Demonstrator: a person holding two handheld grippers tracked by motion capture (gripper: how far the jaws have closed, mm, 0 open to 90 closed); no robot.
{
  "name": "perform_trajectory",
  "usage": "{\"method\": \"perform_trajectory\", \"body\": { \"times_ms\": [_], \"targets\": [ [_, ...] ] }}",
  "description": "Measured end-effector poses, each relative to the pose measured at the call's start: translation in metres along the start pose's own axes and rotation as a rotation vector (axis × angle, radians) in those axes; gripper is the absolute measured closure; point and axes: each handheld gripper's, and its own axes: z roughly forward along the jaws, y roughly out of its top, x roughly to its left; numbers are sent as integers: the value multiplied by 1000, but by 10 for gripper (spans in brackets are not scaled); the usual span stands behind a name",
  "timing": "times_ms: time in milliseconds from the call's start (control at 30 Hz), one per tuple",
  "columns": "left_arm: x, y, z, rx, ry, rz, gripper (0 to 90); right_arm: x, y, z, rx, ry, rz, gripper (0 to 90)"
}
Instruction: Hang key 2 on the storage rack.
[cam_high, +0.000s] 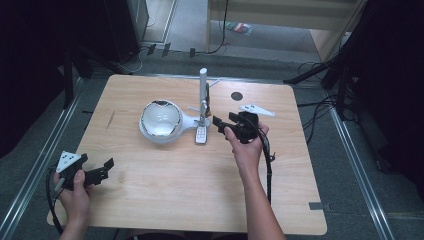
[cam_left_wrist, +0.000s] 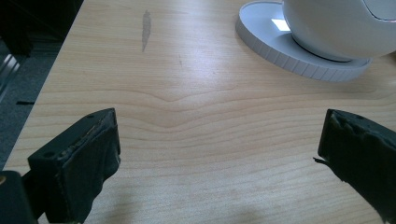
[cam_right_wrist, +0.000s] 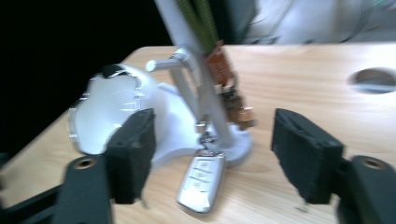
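While the left gripper (cam_high: 102, 169) rests low at the table's (cam_high: 165, 185) near left corner, jaws wide and empty, the right gripper (cam_high: 223, 120) is held forward at mid-table, jaws spread wide just beside the stand (cam_high: 203, 95). One car key (cam_right_wrist: 201, 182) hangs from that single stand onto the tabletop, beside one white bowl-shaped holder (cam_high: 161, 121).

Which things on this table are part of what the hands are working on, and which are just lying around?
In the job:
right tool, open, aimed at the car key fob
white stand the fob hangs from

Lying about:
white bowl-shaped dish
left tool, open, over bare table
round hole in the tabletop
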Motion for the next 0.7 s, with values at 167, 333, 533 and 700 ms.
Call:
{"method": "perform_trajectory", "body": {
  "times_ms": [167, 333, 533, 700],
  "targets": [
    [0, 0, 0, -1, 2, 10, 0, 0, 1, -16, -7, -50, -10, 100],
    [0, 0, 0, -2, 3, 11, 0, 2, -1, -24, -11, -93, -35, 28],
    [-1, 0, 0, -1, 5, 14, 0, 1, -4, -32, -19, -118, -58, 0],
    [-1, 0, 0, -1, 6, 15, 0, 1, -9, -37, -16, -143, -94, 0]
  ]
}}
